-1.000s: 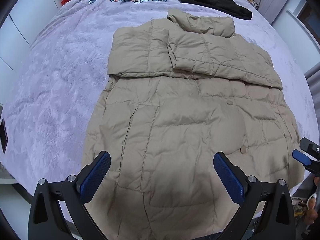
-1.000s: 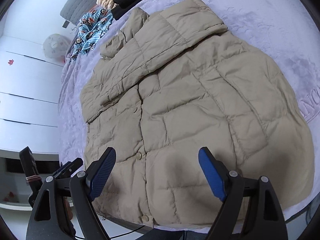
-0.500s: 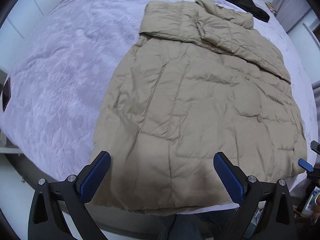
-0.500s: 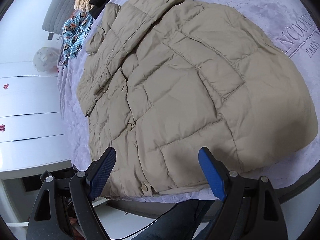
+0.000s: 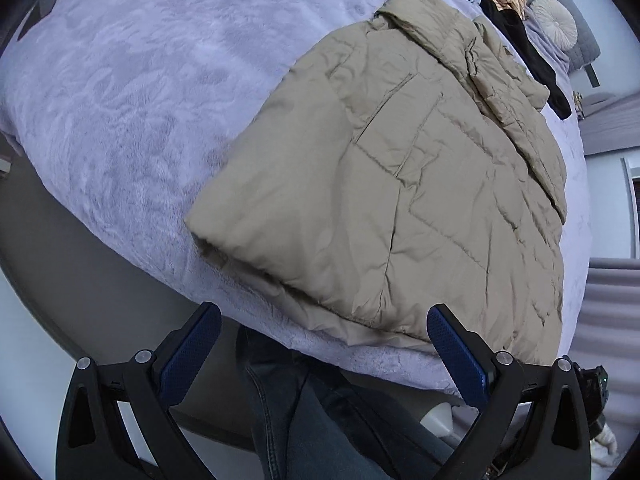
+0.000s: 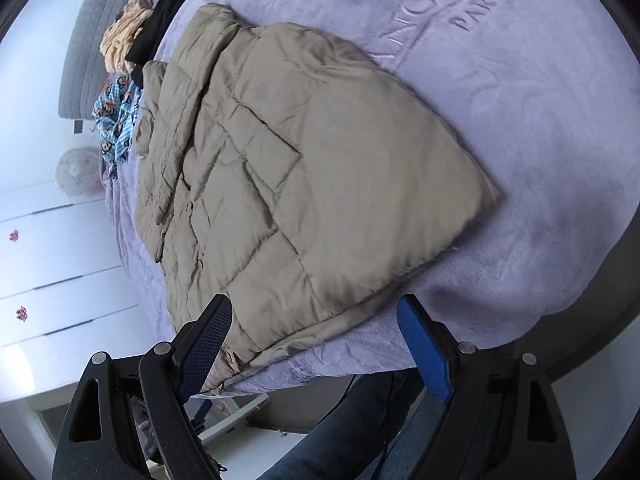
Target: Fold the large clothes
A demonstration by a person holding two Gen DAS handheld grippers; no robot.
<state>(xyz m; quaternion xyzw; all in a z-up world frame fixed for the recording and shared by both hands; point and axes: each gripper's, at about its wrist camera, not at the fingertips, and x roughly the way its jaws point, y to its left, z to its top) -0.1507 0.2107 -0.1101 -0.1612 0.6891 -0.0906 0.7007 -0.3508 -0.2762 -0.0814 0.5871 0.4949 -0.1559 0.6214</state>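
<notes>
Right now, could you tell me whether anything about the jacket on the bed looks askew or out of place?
Slightly: the beige puffer jacket lies diagonally on the lavender blanket, and one hem corner droops over the bed edge by the right gripper. Both grippers' jaws are open and empty.

Both grippers [image 5: 320,344] [image 6: 316,340] lower and tilted, now just off the jacket [image 5: 420,184] hem at bed edge.

You have the jacket [image 5: 420,184] lying flat on the bed [image 5: 132,92], its hem at the bed's near edge, with a heap of other clothes [image 6: 120,80] beyond its collar and drawers [image 6: 48,272] left of the bed.
</notes>
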